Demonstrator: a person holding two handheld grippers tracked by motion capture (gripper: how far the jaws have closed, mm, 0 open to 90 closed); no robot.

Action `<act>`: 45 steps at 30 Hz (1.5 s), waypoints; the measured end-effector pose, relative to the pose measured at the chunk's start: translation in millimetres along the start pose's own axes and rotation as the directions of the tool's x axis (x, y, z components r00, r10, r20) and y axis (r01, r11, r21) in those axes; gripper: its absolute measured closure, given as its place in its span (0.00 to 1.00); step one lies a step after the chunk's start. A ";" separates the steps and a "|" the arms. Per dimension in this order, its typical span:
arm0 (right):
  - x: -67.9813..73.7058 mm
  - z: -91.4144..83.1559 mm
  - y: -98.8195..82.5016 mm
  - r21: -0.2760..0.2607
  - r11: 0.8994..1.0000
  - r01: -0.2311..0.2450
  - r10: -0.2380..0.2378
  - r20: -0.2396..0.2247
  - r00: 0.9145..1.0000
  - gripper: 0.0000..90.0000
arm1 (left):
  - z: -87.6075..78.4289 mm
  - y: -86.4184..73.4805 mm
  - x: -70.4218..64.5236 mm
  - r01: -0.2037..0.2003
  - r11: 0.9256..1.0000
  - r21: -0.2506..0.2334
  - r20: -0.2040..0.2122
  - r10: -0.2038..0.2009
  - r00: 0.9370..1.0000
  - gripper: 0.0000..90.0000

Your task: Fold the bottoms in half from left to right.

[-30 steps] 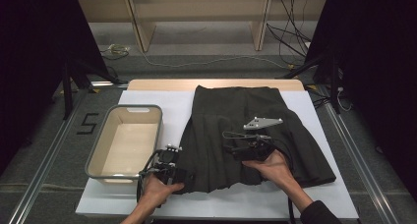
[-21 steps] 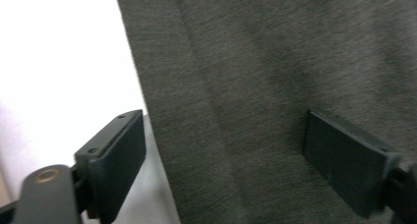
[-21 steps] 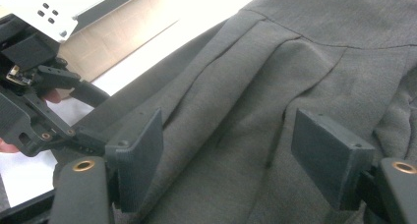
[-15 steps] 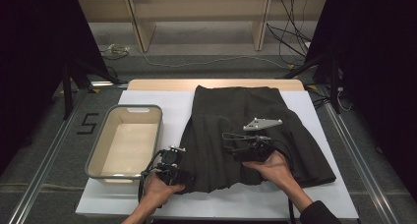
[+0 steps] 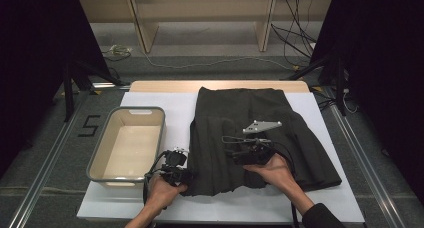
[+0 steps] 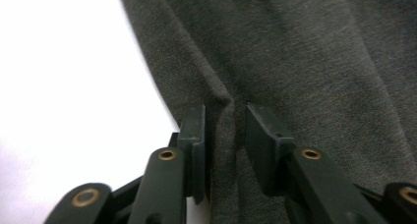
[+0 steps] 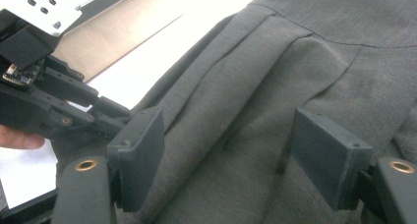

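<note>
Where the white table point(image 5: 150, 100) carries the dark skirt point(image 5: 280, 138), the left gripper point(image 5: 186, 175), jaws just closing, pinches its near-left hem; the right gripper point(image 5: 239, 155) stands spread over pleats, the hem beneath both hands hidden.

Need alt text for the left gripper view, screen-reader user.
The left hand-held gripper has a raised fold at the edge of a dark grey pleated skirt between its two black jaws, which have just been closing and now pinch it. To the left of the skirt lies the bright white table cover.
</note>
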State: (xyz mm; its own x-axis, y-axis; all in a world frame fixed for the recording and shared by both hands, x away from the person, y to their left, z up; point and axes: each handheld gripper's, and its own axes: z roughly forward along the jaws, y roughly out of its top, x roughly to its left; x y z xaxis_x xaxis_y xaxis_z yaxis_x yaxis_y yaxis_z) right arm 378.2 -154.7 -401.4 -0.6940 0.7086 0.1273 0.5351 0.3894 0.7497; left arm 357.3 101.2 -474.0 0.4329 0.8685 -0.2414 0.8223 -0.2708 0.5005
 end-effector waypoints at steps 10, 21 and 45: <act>-2.2 -2.4 -0.4 -0.006 1.000 0.003 -0.003 0.005 1.000 0.33 | -2.0 -0.2 -1.0 -0.018 0.999 -0.030 0.023 0.019 1.000 0.98; -4.7 -4.6 -1.3 -0.007 1.000 -0.001 0.001 0.008 1.000 0.34 | -5.0 2.4 0.9 -0.025 0.999 -0.032 0.039 0.027 0.999 0.86; -6.4 -5.6 -1.5 -0.010 1.000 -0.011 0.011 0.007 1.000 0.34 | -1.3 3.6 -0.7 0.072 0.997 0.041 0.026 -0.073 0.997 0.56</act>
State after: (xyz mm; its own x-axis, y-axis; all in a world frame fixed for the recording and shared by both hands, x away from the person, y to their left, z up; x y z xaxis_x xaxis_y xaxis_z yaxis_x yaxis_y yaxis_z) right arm 379.2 -163.1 -399.7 -0.6845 0.7171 0.1312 0.5378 0.3753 0.7549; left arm 359.5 100.2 -470.9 0.3815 0.8747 -0.2990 0.8658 -0.2247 0.4472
